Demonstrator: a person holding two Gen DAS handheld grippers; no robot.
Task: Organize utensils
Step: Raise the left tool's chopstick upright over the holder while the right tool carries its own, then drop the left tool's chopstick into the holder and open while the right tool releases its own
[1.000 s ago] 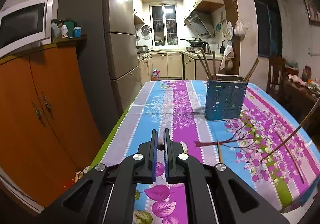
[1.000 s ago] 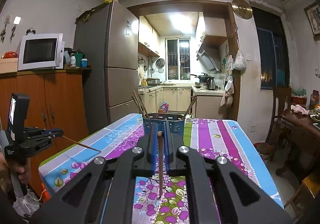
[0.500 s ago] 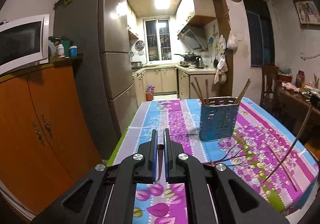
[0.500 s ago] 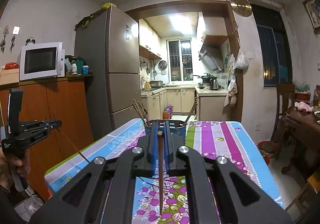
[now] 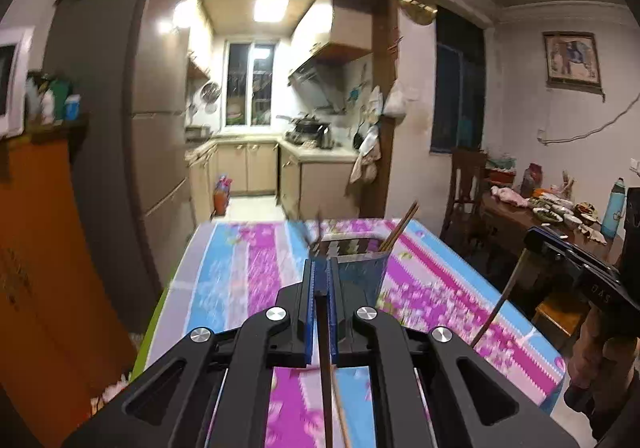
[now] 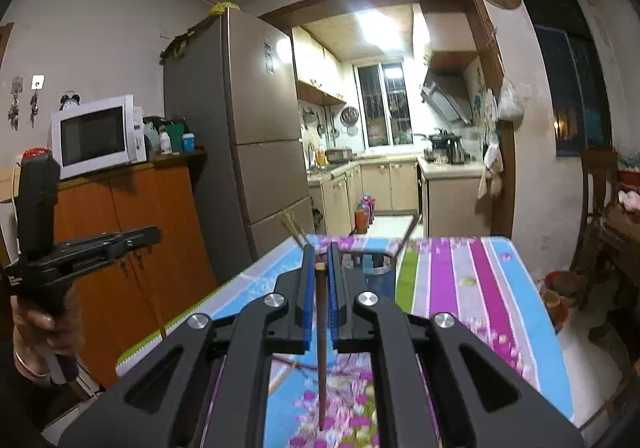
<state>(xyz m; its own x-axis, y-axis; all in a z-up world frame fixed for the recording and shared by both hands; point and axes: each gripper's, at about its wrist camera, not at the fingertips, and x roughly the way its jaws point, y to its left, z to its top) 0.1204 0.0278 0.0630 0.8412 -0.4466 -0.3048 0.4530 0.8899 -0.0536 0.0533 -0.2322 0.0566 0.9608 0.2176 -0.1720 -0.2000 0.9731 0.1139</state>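
The long table [image 6: 492,288] under a floral cloth striped purple, blue and white runs away toward the kitchen doorway, its left edge close to the tall grey fridge [image 6: 256,136] and the orange wooden cabinet [image 6: 132,248], its right edge facing open floor and a dark wooden chair [image 5: 464,192]. Near the table's far end stands the blue perforated plastic utensil holder [image 5: 360,272] with several brown chopsticks leaning out of it. The left claw [image 5: 321,280] is clenched on a dark brown wooden chopstick [image 5: 326,360], whose long axis runs along the fingers and down toward the camera. The right claw [image 6: 320,268] likewise grips a brown wooden chopstick [image 6: 321,348], blunt end up between the blue pads [image 6: 307,288], thin tip pointing down over the cloth. Both claws hover above the near half of the table, short of the holder. In the left view the right tool's handle shows pale lettering, too blurred to read with confidence.
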